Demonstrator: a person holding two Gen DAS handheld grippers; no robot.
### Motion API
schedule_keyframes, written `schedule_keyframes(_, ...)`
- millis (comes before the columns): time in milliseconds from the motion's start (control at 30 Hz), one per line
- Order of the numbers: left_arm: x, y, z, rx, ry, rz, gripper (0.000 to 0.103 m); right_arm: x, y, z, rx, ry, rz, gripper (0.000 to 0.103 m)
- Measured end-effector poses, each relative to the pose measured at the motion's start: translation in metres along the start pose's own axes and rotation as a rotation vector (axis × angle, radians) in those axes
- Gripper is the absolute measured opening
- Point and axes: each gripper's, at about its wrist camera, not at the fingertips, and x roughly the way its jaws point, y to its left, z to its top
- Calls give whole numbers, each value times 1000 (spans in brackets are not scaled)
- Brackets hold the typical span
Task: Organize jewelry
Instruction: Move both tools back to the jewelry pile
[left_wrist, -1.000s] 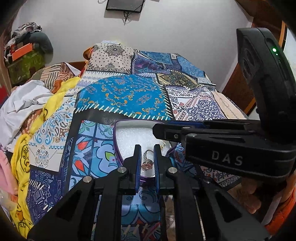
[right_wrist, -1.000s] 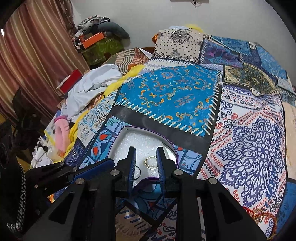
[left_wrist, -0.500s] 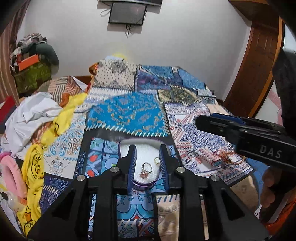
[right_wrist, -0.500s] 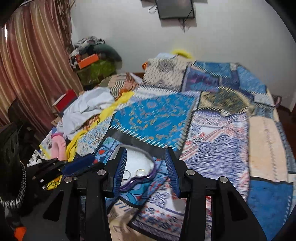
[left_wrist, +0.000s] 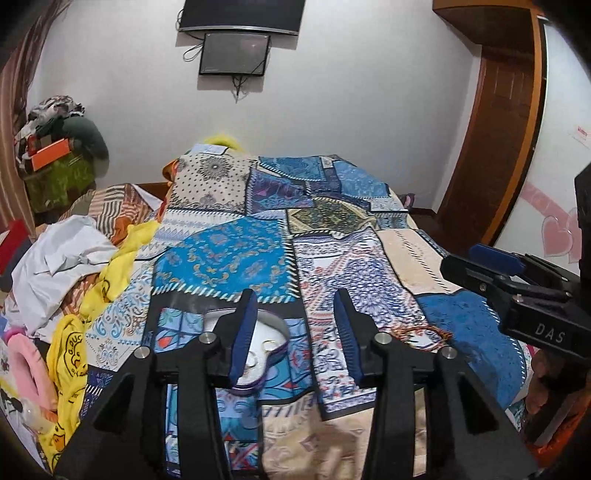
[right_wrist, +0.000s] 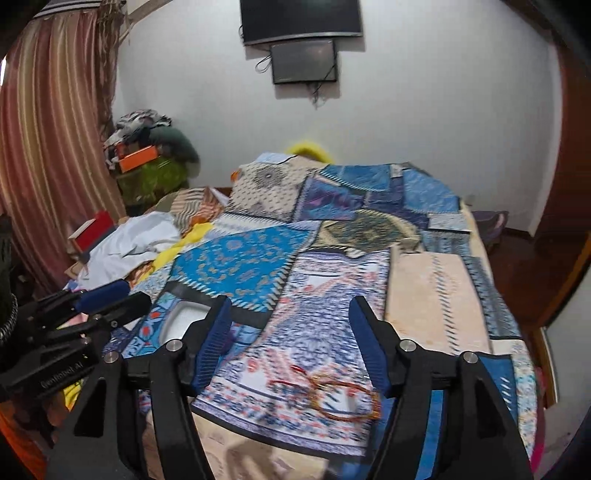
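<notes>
**Both tools spread wide above the bed, nothing gripped**

The left tool (left_wrist: 295, 332) hangs over the patchwork bedspread (left_wrist: 229, 258) with its blue-padded fingers apart and nothing between them. Its view shows the white-lined, purple-rimmed jewelry tray (left_wrist: 275, 325) lying on the bed just behind the left finger — two small rings (left_wrist: 258, 354) rest on its pale lining, partly hidden by the pad. Near the right finger, only a thin sliver of the beaded bracelets (left_wrist: 417, 330) shows.

The right tool (right_wrist: 290, 347) is likewise spread open and empty. Its view gives the bracelets (right_wrist: 343, 395) plainly — orange and red loops heaped on the blue-and-white patch, low between the fingers, toward the right one, somewhat blurred. Here the tray (right_wrist: 181, 317) is only a pale corner to the left, half covered by the finger; the rings cannot be seen in it.

Each view catches the other tool at its edge: the right one (left_wrist: 517, 291) at the right of the left view, the left one (right_wrist: 92, 310) at the left of the right view.

Clothes (left_wrist: 62, 258) pile up along the bed's left side.
</notes>
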Motion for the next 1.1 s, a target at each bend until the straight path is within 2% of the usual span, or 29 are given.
schedule_keyframes(200, 11, -23, 1, 22, 25, -31, 45, -13, -27, -11, 23, 2, -42, 62)
schedule_keyframes(467, 38, -45, -12, 45, 109, -64, 45, -18, -60, -36, 63, 48, -97, 62)
schedule_keyframes(767, 62, -63, -33, 59, 209, -119, 45, -4, -76, -65, 72, 147, -109, 62)
schedule_keyframes(1100, 85, -86, -56, 47, 308, -201, 45, 2, -86, -81, 84, 196, -98, 62)
